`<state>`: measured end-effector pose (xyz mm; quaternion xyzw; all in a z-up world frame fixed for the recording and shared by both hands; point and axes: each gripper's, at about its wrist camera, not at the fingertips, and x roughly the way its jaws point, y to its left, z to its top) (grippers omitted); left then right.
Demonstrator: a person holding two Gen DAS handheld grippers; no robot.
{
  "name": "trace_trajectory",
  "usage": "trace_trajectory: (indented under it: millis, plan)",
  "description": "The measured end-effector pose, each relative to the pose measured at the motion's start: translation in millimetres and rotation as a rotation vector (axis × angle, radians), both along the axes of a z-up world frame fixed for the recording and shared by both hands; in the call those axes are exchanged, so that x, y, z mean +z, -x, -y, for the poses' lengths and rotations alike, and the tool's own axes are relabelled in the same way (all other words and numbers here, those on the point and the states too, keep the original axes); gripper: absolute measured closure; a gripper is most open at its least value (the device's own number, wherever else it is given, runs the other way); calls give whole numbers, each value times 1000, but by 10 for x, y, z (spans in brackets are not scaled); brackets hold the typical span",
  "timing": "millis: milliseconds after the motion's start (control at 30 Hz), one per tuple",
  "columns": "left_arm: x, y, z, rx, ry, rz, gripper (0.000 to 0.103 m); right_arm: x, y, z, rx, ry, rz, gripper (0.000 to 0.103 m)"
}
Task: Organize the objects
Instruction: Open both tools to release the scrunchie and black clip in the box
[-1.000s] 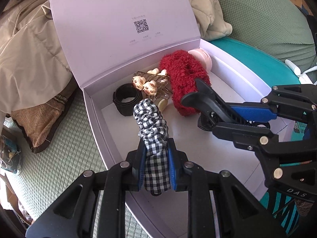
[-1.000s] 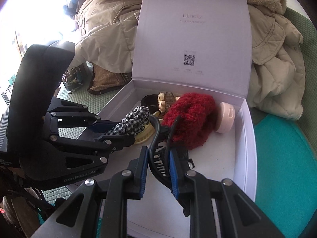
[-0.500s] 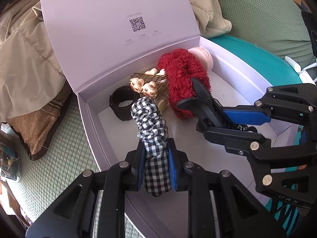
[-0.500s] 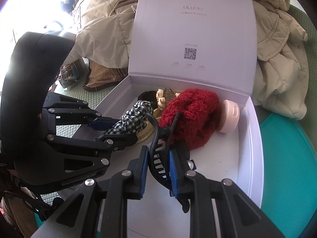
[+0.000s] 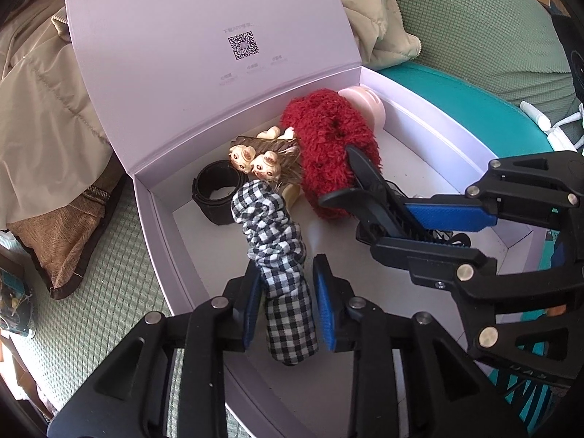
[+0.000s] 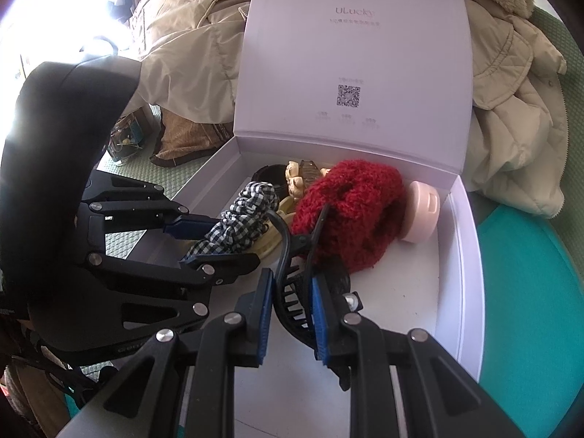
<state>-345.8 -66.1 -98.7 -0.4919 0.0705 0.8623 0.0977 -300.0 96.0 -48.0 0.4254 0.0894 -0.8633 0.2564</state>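
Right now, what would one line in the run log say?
left fingers: just opening, checked scrunchie between them | right fingers: shut on black hair claw | both over open box

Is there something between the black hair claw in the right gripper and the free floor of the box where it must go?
Nothing visible blocks it. The black hair claw, held by the right gripper, hangs over bare box floor; the red scrunchie lies just behind.
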Motion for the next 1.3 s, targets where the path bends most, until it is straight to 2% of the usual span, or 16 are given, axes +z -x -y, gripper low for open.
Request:
trace_trajectory:
  millis: [267,367,433,800,967,1300]
  plan:
    - [87,-89,-26,16,-5,-17,74,58,-21,-47,-14,-17,-11,83]
    - [153,-123,-19,20,3,-34,64,89,-26,-65,-25,-30,-20,83]
    - [200,-129,-14,31,11,-46,53,114,-31,-78,-30,-33,-27,83]
    - [482,-127,55,66,3,-97,50,302,-25,-75,-53,-43,-73,83]
    - [631,-156,70,87,-1,-118,49,478,-107,-102,-51,-48,-100,83]
    - [1081,-417,98,130,-10,-193,40,895,-356,-99,-58,-46,-184,81]
